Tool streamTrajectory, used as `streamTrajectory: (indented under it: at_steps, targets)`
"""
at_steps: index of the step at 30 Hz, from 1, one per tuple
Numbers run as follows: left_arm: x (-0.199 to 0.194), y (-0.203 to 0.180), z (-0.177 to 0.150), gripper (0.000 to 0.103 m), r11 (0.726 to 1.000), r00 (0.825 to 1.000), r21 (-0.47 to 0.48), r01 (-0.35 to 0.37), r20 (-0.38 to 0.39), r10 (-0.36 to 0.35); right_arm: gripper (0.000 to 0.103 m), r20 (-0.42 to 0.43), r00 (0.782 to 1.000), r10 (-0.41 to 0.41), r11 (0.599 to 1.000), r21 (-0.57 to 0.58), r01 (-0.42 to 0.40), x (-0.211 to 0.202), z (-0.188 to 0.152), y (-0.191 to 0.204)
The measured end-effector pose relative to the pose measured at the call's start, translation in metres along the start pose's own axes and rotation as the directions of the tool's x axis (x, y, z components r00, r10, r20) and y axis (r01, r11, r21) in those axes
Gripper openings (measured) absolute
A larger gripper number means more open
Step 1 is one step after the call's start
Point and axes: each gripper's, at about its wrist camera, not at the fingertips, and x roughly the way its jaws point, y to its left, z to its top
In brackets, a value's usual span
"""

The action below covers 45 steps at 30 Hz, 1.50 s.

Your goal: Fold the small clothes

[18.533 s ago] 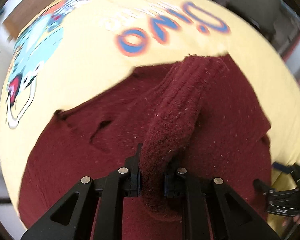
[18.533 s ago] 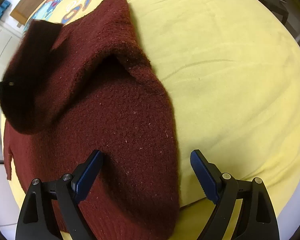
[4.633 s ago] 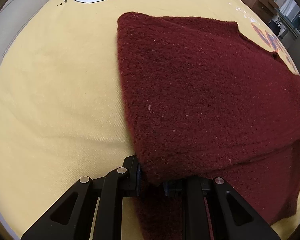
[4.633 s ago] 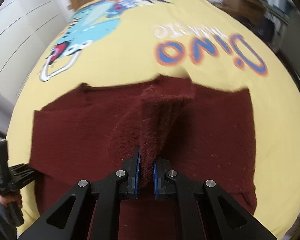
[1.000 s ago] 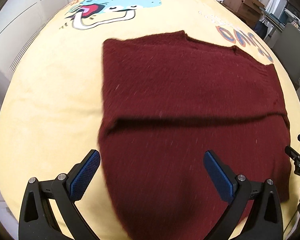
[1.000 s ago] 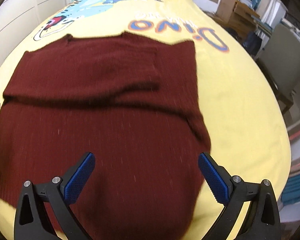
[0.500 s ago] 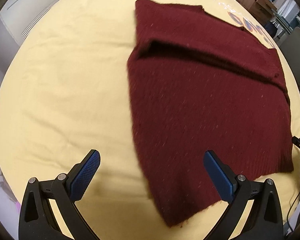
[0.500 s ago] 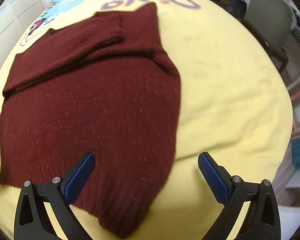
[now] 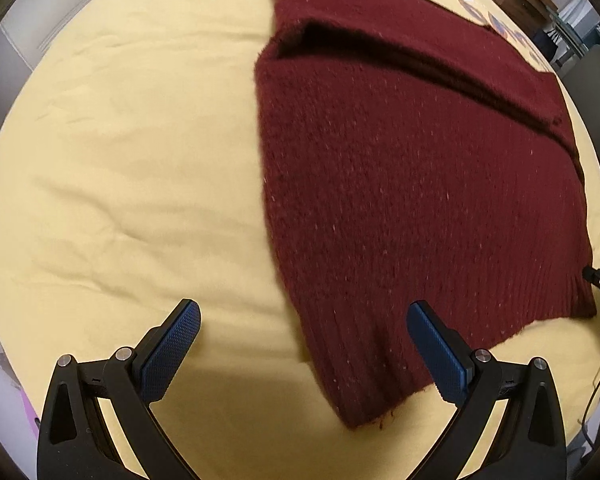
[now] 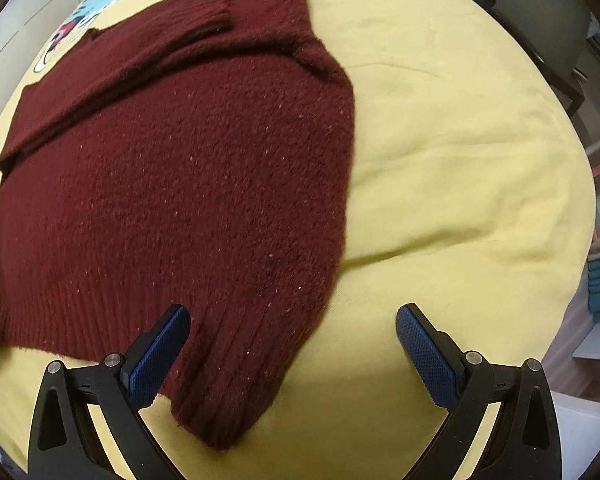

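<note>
Item: maroon knit sweater, flat on yellow bedspread.
Detail: sleeves folded across upper body; ribbed hem nearest cams. L gripper jaws wide apart, empty, over hem's L corner, not touching. R gripper likewise spread, empty, over hem's R corner; its L finger sits in front of the knit. Cartoon print at far end of bedspread.

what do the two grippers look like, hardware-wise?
Both look alike. The left gripper and right gripper each have two matte black angular arms with triangular cutouts and round silver fasteners at the joints. The finger pads are blue with a fine knurled grid texture. No cables, labels or sleeves show on them.
</note>
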Motion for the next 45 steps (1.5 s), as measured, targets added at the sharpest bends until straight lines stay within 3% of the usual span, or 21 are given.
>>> streamTrajectory:
  at_steps: [8, 11, 13, 14, 15, 17, 19, 21, 23, 29, 35, 39, 45]
  targets:
    - [0.022, -0.017, -0.004, 0.101, 0.999, 0.998, 0.045, 0.024, -0.067, -0.021, 0.103, -0.063, 0.998, -0.011, 1.0, -0.025, 0.01, 0.008, 0.002, 0.013]
    - [0.03, -0.024, 0.002, 0.101, 0.998, 0.996, 0.055, 0.036, -0.088, -0.031, 0.102, -0.088, 0.996, 0.025, 1.0, 0.003, -0.024, 0.013, 0.008, 0.025]
    - [0.033, -0.025, 0.004, 0.101, 0.997, 0.994, 0.048, 0.054, -0.098, -0.049, 0.098, -0.118, 0.991, 0.071, 0.998, 0.005, -0.07, 0.018, 0.007, 0.036]
    - [0.034, -0.025, 0.005, 0.098, 0.997, 0.993, 0.045, 0.06, -0.103, -0.055, 0.088, -0.134, 0.987, 0.089, 0.996, 0.003, -0.089, 0.021, 0.009, 0.041]
    - [0.036, -0.023, 0.006, 0.088, 0.997, 0.992, 0.041, 0.071, -0.109, -0.067, 0.069, -0.158, 0.981, 0.108, 0.994, 0.005, -0.109, 0.025, 0.008, 0.044]
    - [0.039, -0.019, 0.006, 0.072, 0.995, 0.987, 0.025, 0.097, -0.128, -0.093, 0.042, -0.183, 0.976, 0.116, 0.993, 0.018, -0.114, 0.029, 0.007, 0.046]
    - [0.041, -0.017, 0.007, 0.058, 0.993, 0.983, 0.011, 0.118, -0.14, -0.115, 0.037, -0.184, 0.971, 0.151, 0.988, 0.042, -0.146, 0.03, 0.005, 0.046]
    - [0.041, -0.015, 0.01, 0.03, 0.985, 0.973, -0.014, 0.172, -0.155, -0.172, 0.028, -0.174, 0.97, 0.168, 0.985, 0.057, -0.161, 0.028, 0.006, 0.045]
    - [0.04, -0.013, 0.015, 0.01, 0.977, 0.964, -0.04, 0.211, -0.16, -0.215, 0.022, -0.152, 0.97, 0.19, 0.981, 0.079, -0.18, 0.024, 0.006, 0.042]
    - [0.022, -0.014, 0.029, 0.01, 0.958, 0.949, -0.028, 0.287, -0.127, -0.288, 0.017, -0.095, 0.966, 0.24, 0.969, 0.081, -0.232, 0.006, 0.012, 0.045]
    - [-0.01, -0.015, 0.042, 0.01, 0.949, 0.948, 0.015, 0.315, -0.052, -0.314, 0.014, -0.009, 0.963, 0.268, 0.96, 0.084, -0.267, -0.023, 0.032, 0.048]
    - [-0.029, -0.019, 0.067, 0.01, 0.949, 0.95, 0.049, 0.312, 0.001, -0.312, 0.013, 0.056, 0.958, 0.28, 0.957, 0.061, -0.283, -0.04, 0.053, 0.037]
    - [-0.058, -0.016, 0.11, 0.01, 0.945, 0.94, 0.067, 0.319, 0.109, -0.325, 0.012, 0.161, 0.942, 0.296, 0.952, 0.032, -0.305, -0.07, 0.081, 0.023]
